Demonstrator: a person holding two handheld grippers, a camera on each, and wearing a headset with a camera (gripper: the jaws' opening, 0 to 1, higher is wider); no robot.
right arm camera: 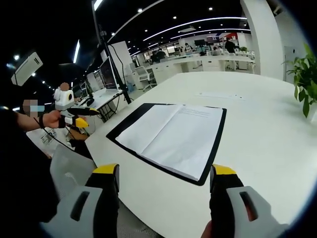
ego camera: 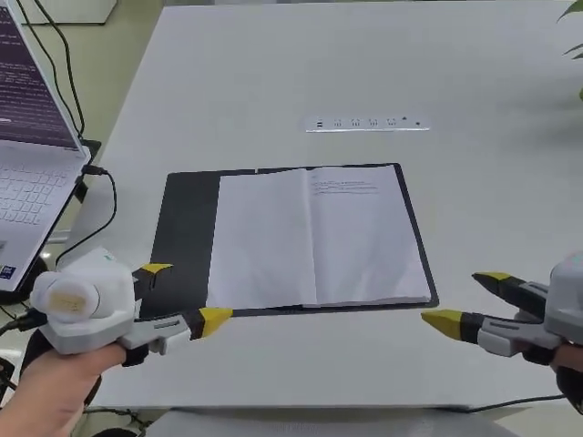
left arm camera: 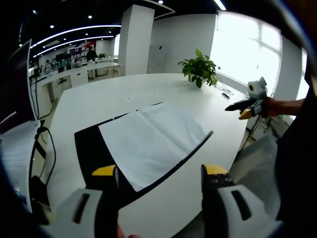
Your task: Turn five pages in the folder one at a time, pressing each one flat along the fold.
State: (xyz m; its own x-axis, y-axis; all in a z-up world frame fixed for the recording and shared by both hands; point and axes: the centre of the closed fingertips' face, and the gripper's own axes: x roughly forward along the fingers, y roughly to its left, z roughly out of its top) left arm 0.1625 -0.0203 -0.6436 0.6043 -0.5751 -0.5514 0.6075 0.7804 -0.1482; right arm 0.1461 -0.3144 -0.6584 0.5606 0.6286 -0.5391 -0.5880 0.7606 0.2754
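A black folder lies open on the white table, with white pages spread flat across its middle and right; the fold runs down the centre. In the left gripper view the folder lies ahead of the jaws, and in the right gripper view the folder does too. My left gripper hovers at the folder's near left corner, open and holding nothing. My right gripper floats just off the near right corner, open and holding nothing too. Both have yellow fingertips.
An open laptop with a cable stands at the table's left edge. A socket strip is set into the table behind the folder. A potted plant stands at the far right. The table's near edge is close below the grippers.
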